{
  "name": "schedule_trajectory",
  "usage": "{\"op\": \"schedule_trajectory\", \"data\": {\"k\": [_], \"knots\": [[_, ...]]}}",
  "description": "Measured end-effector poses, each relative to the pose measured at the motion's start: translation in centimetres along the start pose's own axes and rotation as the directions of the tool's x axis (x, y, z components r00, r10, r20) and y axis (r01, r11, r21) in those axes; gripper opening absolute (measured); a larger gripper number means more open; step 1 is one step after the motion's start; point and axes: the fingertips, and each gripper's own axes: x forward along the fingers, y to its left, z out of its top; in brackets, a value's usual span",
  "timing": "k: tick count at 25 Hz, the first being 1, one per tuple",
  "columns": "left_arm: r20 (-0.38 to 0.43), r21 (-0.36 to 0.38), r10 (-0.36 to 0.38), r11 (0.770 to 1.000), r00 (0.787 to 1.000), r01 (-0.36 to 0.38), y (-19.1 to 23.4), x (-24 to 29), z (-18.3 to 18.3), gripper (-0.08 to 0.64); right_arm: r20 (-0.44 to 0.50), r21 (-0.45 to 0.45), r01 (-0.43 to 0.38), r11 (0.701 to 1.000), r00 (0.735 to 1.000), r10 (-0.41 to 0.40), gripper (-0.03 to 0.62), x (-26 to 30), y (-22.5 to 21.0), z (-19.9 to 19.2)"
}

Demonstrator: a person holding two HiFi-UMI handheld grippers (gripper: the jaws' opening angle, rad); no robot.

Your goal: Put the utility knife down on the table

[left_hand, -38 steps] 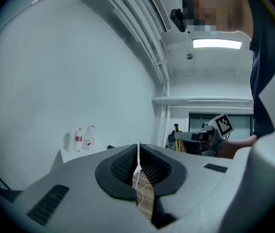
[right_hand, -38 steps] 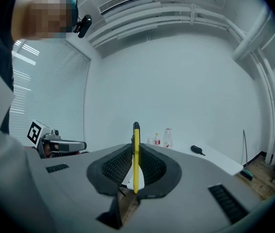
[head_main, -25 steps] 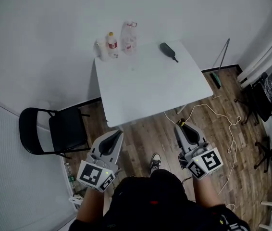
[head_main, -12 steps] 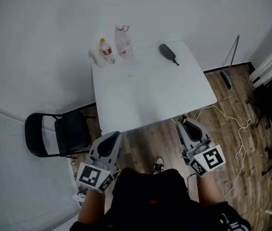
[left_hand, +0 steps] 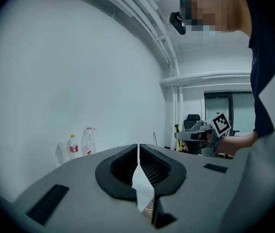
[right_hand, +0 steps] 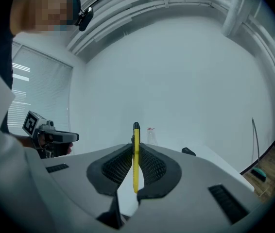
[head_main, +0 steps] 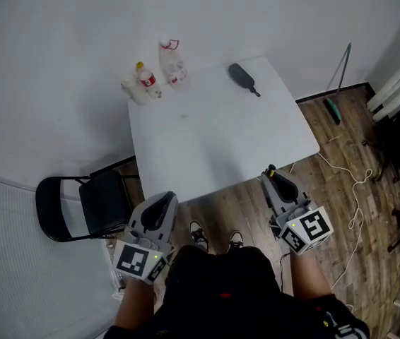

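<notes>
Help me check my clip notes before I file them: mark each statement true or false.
1. The right gripper is shut on the yellow utility knife. True.
2. The left gripper holds a bottle. False: its jaws are together with nothing between them.
3. The utility knife lies on the table. False: it is in the right gripper, short of the table's near edge.
4. The bottles stand at the table's far left corner. True.
5. The dark handled object lies at the table's near edge. False: it lies near the far right corner.
</notes>
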Motion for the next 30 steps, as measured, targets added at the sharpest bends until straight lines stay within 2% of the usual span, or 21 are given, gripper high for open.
{"op": "schedule_trajectory", "data": {"k": [4, 9, 15, 19, 21, 24, 26, 30], "knots": [[0.000, -0.012, -0.035, 0.999, 0.999, 0.035, 2.7, 1.2, -0.8, 0.034, -0.038, -0.026, 0.012, 1.000, 0.999, -0.013, 0.054, 2.7, 0.6, 0.1], [0.029, -0.046, -0.061, 0.997, 0.998, 0.062, 8.3, 1.6, -1.5, 0.034, -0.094, -0.063, 0.024, 0.998, 0.995, -0.029, 0.054, 7.4, 2.7, -0.4], [0.030, -0.067, -0.062, 0.996, 0.998, 0.064, 14.8, 1.2, -3.0, 0.034, -0.142, -0.012, 0.023, 1.000, 0.990, -0.025, 0.054, 12.9, 4.7, -2.6], [0.029, -0.091, -0.049, 0.994, 0.998, 0.052, 16.5, 0.9, -3.7, 0.034, -0.212, -0.003, 0.030, 1.000, 0.977, -0.030, 0.054, 15.2, 4.1, -5.4], [0.023, -0.109, -0.039, 0.993, 0.999, 0.041, 16.7, 0.9, -4.0, 0.034, -0.279, 0.001, 0.035, 0.999, 0.960, -0.033, 0.054, 16.5, 3.0, -8.0], [0.012, -0.124, -0.029, 0.992, 0.999, 0.031, 16.1, 1.2, -4.2, 0.034, -0.387, 0.029, 0.082, 0.996, 0.920, -0.064, 0.054, 18.1, 0.5, -12.6], [-0.001, -0.136, -0.026, 0.990, 1.000, 0.025, 15.9, 1.6, -4.6, 0.034, -0.463, 0.047, 0.114, 0.992, 0.883, -0.079, 0.054, 18.8, -1.2, -16.0], [-0.042, -0.151, -0.014, 0.989, 0.999, 0.007, 15.5, 1.8, -6.1, 0.034, -0.612, 0.067, 0.125, 0.990, 0.789, -0.058, 0.054, 19.8, -2.6, -22.6]]}}
